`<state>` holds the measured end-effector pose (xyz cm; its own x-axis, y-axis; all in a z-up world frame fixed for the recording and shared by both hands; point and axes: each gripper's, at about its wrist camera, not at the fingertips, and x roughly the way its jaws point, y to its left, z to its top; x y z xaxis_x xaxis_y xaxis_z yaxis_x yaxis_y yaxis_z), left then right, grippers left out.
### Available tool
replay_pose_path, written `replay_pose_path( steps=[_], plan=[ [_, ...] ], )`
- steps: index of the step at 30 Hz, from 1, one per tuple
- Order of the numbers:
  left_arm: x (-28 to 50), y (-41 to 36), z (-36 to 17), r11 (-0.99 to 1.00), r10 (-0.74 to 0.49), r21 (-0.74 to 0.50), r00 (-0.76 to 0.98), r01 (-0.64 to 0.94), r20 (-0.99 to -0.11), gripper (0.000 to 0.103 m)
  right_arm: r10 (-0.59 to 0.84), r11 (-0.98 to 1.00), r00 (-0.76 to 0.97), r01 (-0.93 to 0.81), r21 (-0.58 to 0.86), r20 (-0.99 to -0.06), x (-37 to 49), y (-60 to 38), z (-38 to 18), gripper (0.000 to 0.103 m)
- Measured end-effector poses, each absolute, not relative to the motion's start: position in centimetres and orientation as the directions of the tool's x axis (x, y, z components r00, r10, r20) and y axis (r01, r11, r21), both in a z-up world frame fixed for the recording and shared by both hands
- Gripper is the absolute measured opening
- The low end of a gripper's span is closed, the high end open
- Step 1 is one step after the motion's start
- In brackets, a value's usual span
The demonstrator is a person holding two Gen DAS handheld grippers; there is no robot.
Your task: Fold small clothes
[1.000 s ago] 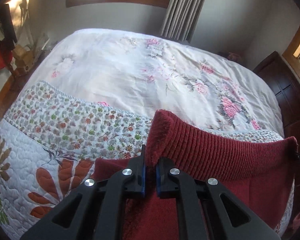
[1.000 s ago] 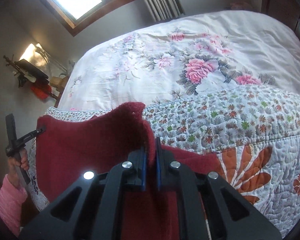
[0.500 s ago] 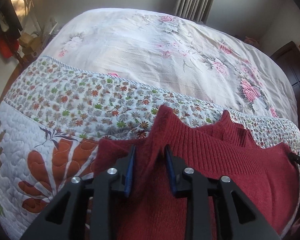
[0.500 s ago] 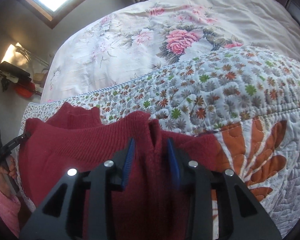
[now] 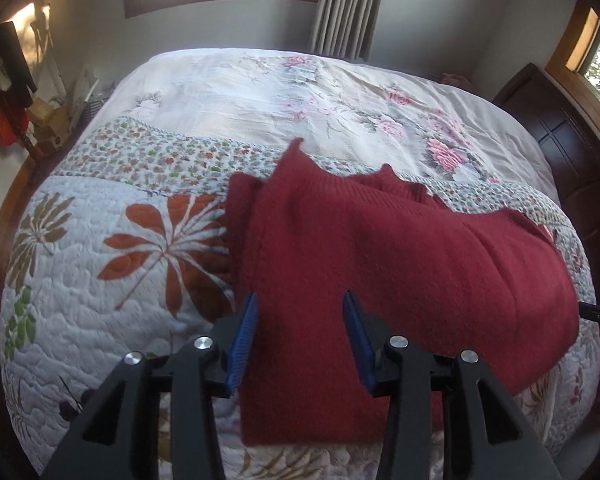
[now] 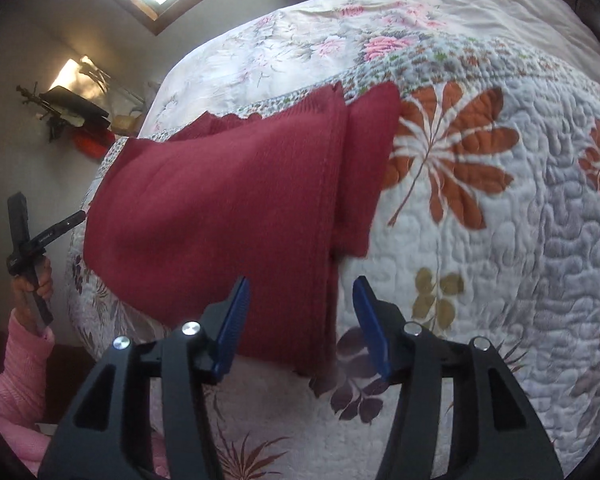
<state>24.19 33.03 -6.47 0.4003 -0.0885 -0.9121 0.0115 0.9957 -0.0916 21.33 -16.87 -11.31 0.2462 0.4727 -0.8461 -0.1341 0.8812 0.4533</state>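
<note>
A dark red knit sweater [image 5: 380, 256] lies folded flat on the quilted bedspread [image 5: 100, 300], its ribbed edge toward the far side. My left gripper [image 5: 300, 312] hangs open just above the sweater's near left part, holding nothing. In the right wrist view the same sweater [image 6: 220, 208] spreads left of centre, a narrower folded part [image 6: 368, 168] showing at its right side. My right gripper [image 6: 302, 294] is open over the sweater's near right corner, empty. The left gripper [image 6: 66, 224] and the hand holding it appear at the far left of that view.
The quilt with orange leaf prints [image 6: 452, 148] covers the near half of the bed. A pale floral cover [image 5: 300, 100] lies beyond. Dark wooden furniture [image 5: 560, 140] stands at the right, a cluttered shelf [image 5: 8, 92] at the left. A pink sleeve [image 6: 12, 368] is at lower left.
Both grippers opened wide and let go of the sweater's edge, then drew back toward me. The sweater's lifted edge dropped forward and now lies flat, folded over itself.
</note>
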Motion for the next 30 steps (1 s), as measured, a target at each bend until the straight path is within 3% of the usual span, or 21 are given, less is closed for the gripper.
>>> replay_pose_path(
  steps=[1, 3, 5, 7, 11, 18, 24, 27, 29, 30],
  plan=[
    [23.7, 32.4, -6.6, 0.996, -0.09, -0.09, 0.398, 0.02, -0.913, 0.048, 0.483, 0.875, 0.243, -0.135, 0.464, -0.841, 20.8, -16.6, -11.7, 0.052],
    [23.1, 31.5, -7.3, 0.996, -0.088, -0.08, 0.386, 0.038, -0.918, 0.051, 0.502, 0.865, 0.238, -0.129, 0.486, -0.831, 20.4, -16.2, -12.5, 0.039],
    [22.9, 30.8, -8.2, 0.998, -0.061, -0.046, 0.369, 0.049, -0.927, 0.051, 0.508, 0.861, 0.224, -0.099, 0.499, -0.832, 20.4, -16.0, -13.3, 0.02],
    [22.7, 30.7, -9.2, 0.998, -0.053, -0.037, 0.353, 0.053, -0.934, 0.051, 0.527, 0.849, 0.235, -0.092, 0.521, -0.817, 20.4, -16.0, -12.9, 0.01],
    [22.6, 30.9, -10.4, 0.998, -0.037, -0.017, 0.34, 0.061, -0.94, 0.051, 0.517, 0.853, 0.277, -0.094, 0.513, -0.81, 20.3, -17.0, -11.4, 0.01],
    [22.6, 31.5, -11.4, 0.997, -0.061, -0.044, 0.338, 0.06, -0.939, 0.051, 0.499, 0.862, 0.218, -0.022, 0.507, -0.839, 20.4, -17.2, -15.5, 0.009],
    [22.5, 31.3, -11.5, 0.998, -0.047, -0.028, 0.341, 0.062, -0.939, 0.051, 0.474, 0.877, 0.226, -0.032, 0.48, -0.851, 20.3, -16.3, -15.8, 0.01],
    [22.5, 31.0, -11.1, 0.998, -0.043, -0.028, 0.337, 0.05, -0.941, 0.054, 0.451, 0.89, 0.232, -0.037, 0.455, -0.862, 20.2, -15.6, -15.2, 0.016],
    [22.6, 30.7, -10.4, 0.999, -0.045, -0.033, 0.334, 0.042, -0.941, 0.055, 0.435, 0.898, 0.247, -0.048, 0.437, -0.866, 20.0, -15.5, -14.1, 0.03],
    [22.6, 30.6, -9.8, 0.998, -0.058, -0.048, 0.338, 0.039, -0.939, 0.056, 0.428, 0.901, 0.26, -0.054, 0.429, -0.866, 19.9, -15.6, -13.4, 0.03]
  ],
)
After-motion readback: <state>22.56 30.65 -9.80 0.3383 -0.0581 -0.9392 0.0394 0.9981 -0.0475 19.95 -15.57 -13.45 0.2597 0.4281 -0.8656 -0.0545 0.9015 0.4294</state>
